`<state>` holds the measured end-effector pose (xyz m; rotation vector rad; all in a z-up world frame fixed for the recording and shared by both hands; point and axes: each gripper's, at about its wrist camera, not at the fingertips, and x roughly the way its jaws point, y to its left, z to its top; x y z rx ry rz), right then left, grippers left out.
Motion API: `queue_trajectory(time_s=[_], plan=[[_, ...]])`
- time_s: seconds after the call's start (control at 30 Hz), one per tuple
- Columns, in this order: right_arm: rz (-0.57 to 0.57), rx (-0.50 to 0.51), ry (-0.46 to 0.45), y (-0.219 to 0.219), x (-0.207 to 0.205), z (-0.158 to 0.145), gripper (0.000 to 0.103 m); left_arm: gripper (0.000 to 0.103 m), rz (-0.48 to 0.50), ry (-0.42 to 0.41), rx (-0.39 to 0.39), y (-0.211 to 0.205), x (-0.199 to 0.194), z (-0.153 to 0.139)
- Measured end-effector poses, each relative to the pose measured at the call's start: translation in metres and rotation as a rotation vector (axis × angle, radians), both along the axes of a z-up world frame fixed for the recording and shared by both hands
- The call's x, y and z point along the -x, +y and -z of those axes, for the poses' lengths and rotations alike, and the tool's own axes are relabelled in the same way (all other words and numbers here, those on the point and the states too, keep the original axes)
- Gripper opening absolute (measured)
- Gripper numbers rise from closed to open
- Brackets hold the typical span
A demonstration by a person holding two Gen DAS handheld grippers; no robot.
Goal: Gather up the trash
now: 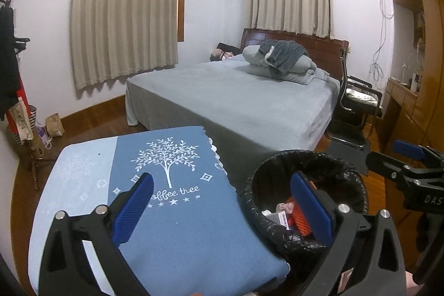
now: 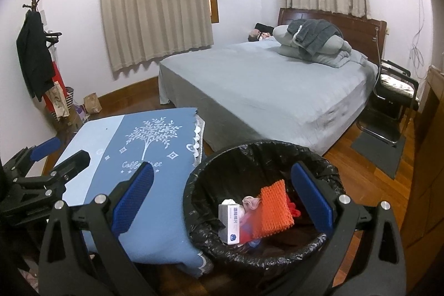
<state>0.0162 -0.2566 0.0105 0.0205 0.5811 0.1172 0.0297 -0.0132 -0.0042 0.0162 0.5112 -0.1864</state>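
Observation:
A round bin lined with a black bag [image 2: 263, 157] [image 1: 277, 165] stands on the floor beside a small table under a blue tree-print cloth [image 1: 177, 226] [image 2: 155, 146]. Inside the bin lie an orange mesh sleeve [image 2: 274, 205], a small white box [image 2: 229, 224] and pinkish scraps. My left gripper [image 1: 222, 207] hangs open over the cloth and the bin's left rim, holding nothing. My right gripper [image 2: 222, 201] is open above the bin, also with nothing in it. Each gripper shows at the edge of the other's view: the right gripper [image 1: 402, 162] and the left gripper [image 2: 59, 150].
A bed with a grey sheet [image 2: 277, 90] fills the room behind, bedding piled at its head. A black chair [image 2: 394, 96] stands to the bed's right, a coat rack with bags [image 2: 38, 60] at the left wall. Wooden floor with a dark mat [image 2: 380, 151] lies to the right.

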Motion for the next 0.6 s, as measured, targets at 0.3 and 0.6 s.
queue_trajectory(time_s=[0.3,0.6], plan=[[-0.003,-0.002,0.003,0.0011,0.0010,0.0001,0.097,0.097,-0.010,0.000,-0.004,0.0015,-0.0020,-0.0021],[-0.010,0.001,0.010,0.0049,-0.0004,-0.0030,0.097,0.097,-0.011,0.002,-0.005,0.0019,-0.0015,-0.0020]])
